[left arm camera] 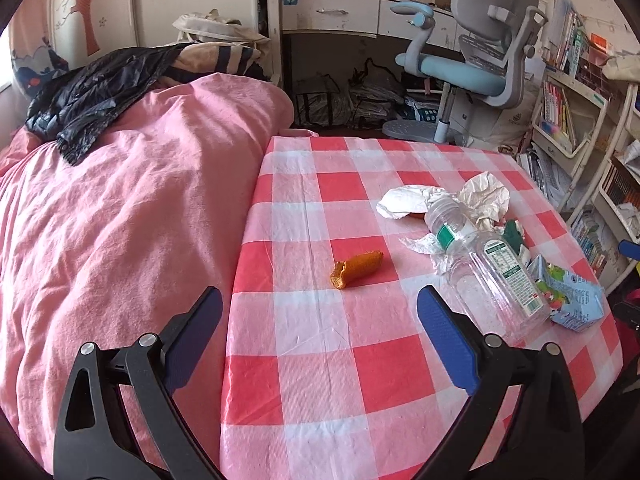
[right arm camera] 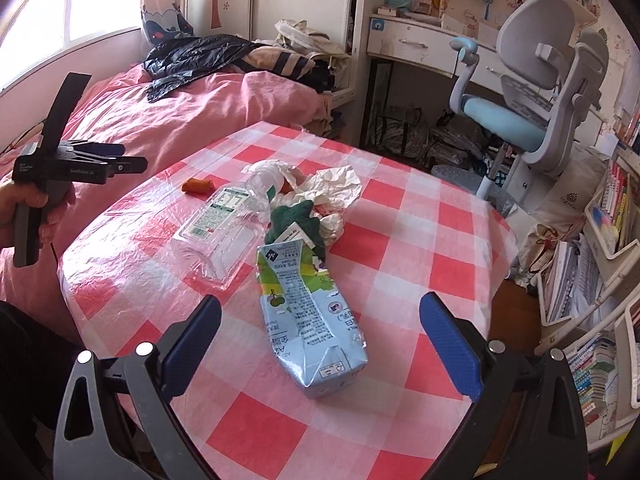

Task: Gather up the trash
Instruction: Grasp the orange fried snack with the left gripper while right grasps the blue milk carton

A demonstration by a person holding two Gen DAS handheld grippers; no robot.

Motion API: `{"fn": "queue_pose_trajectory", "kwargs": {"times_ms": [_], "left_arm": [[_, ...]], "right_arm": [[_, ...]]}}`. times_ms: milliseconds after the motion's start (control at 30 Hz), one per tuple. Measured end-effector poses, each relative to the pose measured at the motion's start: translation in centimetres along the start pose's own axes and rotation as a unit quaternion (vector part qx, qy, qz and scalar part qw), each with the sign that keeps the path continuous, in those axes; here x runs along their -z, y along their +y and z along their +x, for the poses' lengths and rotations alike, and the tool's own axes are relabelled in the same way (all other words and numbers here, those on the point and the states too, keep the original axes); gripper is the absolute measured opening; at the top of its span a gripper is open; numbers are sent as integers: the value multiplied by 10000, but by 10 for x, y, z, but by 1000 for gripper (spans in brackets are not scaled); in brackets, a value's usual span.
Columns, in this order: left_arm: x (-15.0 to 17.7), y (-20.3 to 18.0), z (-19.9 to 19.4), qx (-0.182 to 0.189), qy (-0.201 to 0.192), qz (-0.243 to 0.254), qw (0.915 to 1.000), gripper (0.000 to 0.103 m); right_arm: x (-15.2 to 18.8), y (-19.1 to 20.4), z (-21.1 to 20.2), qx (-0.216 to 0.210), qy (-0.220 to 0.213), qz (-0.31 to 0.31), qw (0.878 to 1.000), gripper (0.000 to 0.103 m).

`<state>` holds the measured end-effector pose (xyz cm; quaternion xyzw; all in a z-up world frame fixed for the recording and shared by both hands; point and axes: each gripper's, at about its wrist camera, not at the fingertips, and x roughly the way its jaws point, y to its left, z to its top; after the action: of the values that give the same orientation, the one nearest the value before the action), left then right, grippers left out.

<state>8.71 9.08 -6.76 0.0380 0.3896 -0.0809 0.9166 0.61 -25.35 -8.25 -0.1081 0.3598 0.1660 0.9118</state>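
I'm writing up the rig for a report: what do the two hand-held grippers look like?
Each hand-held gripper, left and right, has black plastic arms with cut-outs, silver pivot bolts and blue textured pads. The right wrist view shows the left one's black body with small white lettering, too small to read.

Tabletop point(right arm camera: 420, 240): drink carton point(right arm camera: 310, 320) nearest, plastic bottle point(right arm camera: 218, 228) just left of it, crumpled paper point(right arm camera: 336, 188) behind both. Food scrap point(right arm camera: 197, 186) at far left. Bed point(right arm camera: 200, 120) beyond tabletop's left edge.
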Motion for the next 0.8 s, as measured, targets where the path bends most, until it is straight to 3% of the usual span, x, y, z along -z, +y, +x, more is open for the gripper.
{"fn": "queue_pose_trajectory", "kwargs": {"times_ms": [333,500,700,800], "left_arm": [[-11,-23,60,-107,371,805,9960,94],[-18,-30,81,-179,452,1029,9935,88],[-19,-37,103,9,708,1218,9900,70],[-18,-39,102,311,775,1117,9902,46]], "right_arm": [[1,2,40,-364,607,-330,9969,95],[0,3,57,-454,812,-406,9948,95],[-2,1,73,-624,997,-243,9928,95],[0,4,76,-705,1139,-296,9905,95]]}}
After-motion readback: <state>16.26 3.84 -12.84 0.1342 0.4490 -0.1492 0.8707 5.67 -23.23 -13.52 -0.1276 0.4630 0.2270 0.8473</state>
